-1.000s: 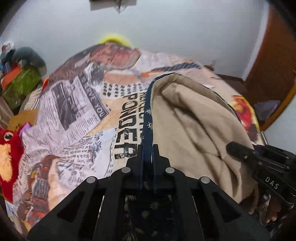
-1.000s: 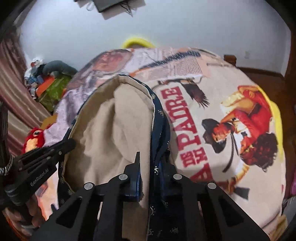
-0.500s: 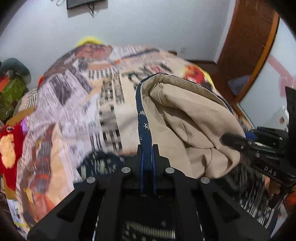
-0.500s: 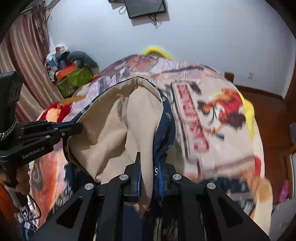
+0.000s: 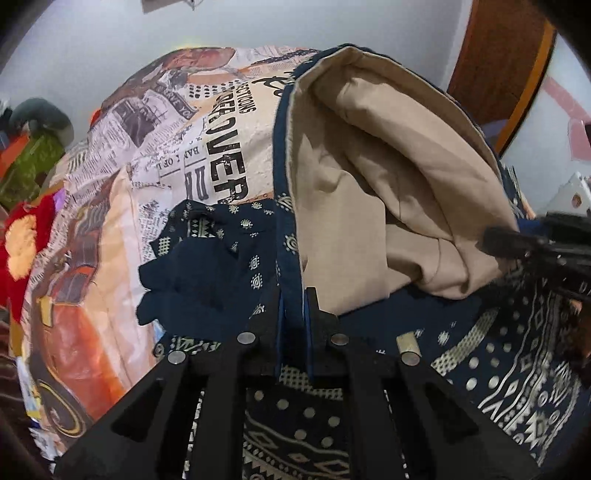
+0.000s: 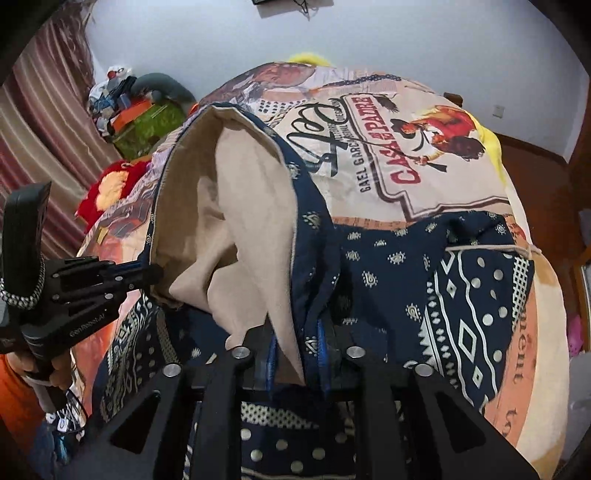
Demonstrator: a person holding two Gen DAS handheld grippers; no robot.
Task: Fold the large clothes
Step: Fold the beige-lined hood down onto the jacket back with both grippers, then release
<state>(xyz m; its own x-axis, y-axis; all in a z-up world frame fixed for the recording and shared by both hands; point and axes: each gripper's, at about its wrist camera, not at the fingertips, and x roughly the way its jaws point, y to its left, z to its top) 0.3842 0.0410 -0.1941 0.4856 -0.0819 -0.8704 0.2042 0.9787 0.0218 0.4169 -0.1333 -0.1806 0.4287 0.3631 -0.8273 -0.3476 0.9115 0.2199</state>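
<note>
The navy garment with white geometric print and beige lining point(image 5: 388, 155) runs off the bottom edge of both wrist views, its lower part hidden behind the black tongs frames. Its raised fold covers the middle of the newspaper-print bed cover point(image 5: 207, 147). The red plush toy point(image 5: 18, 236) is cut by the left edge. The wall-mounted dark object point(image 6: 291, 5) is cropped at the top.

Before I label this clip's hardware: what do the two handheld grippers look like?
Both are matte black plastic with cut-out linkage arms, silver round pivot pins and blue finger pads. The left gripper carries white "GenRobot.AI" lettering and a black-and-white braided cord; the right gripper shows partial white lettering.
</note>
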